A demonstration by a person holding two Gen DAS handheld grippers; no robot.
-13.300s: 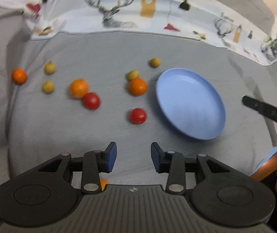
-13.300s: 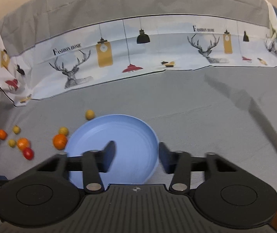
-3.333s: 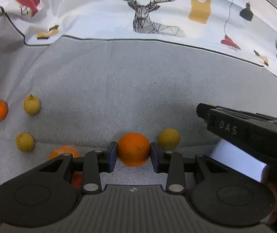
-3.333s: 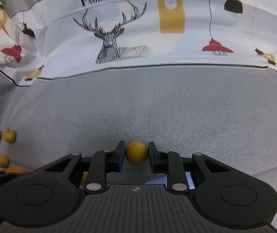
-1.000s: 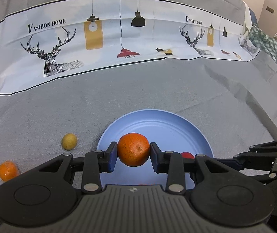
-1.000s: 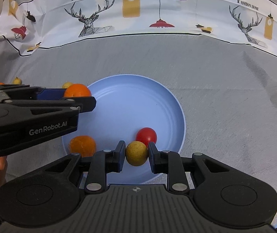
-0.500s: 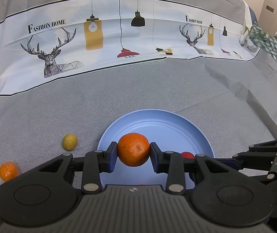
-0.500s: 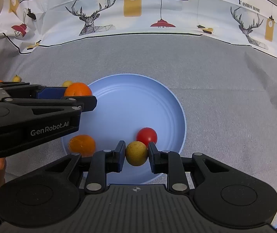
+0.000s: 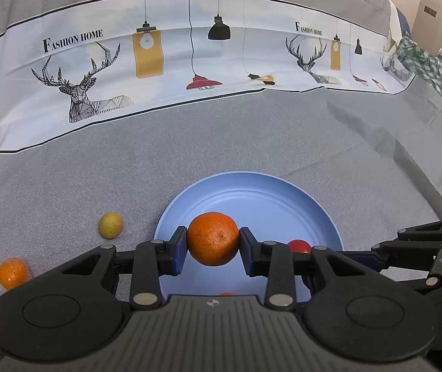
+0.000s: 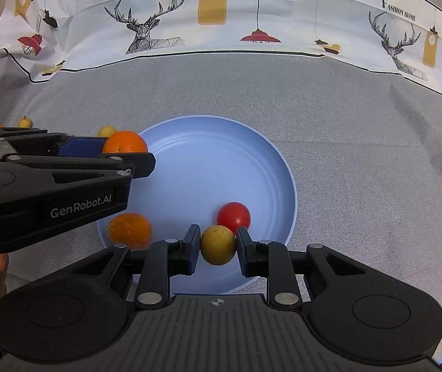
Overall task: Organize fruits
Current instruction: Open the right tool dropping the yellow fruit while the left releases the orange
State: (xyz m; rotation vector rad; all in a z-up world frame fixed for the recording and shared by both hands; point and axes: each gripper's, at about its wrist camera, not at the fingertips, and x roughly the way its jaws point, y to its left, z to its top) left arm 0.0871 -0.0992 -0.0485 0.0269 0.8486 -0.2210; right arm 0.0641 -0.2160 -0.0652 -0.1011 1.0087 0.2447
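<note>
An orange (image 9: 213, 238) was pinched in the left hand-held gripper (image 9: 213, 249), a yellow fruit (image 10: 218, 245) in the right hand-held gripper (image 10: 217, 252); both were held directly above the blue plate (image 10: 214, 161), so release was judged next.

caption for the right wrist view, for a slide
Right tool holds a yellow fruit over the blue plate, beside a tomato and orange.

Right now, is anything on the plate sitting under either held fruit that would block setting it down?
Partly. The blue plate already holds a red tomato just beyond the yellow fruit in the right gripper, and an orange near the rim. The left gripper's orange hangs over bare plate.
</note>
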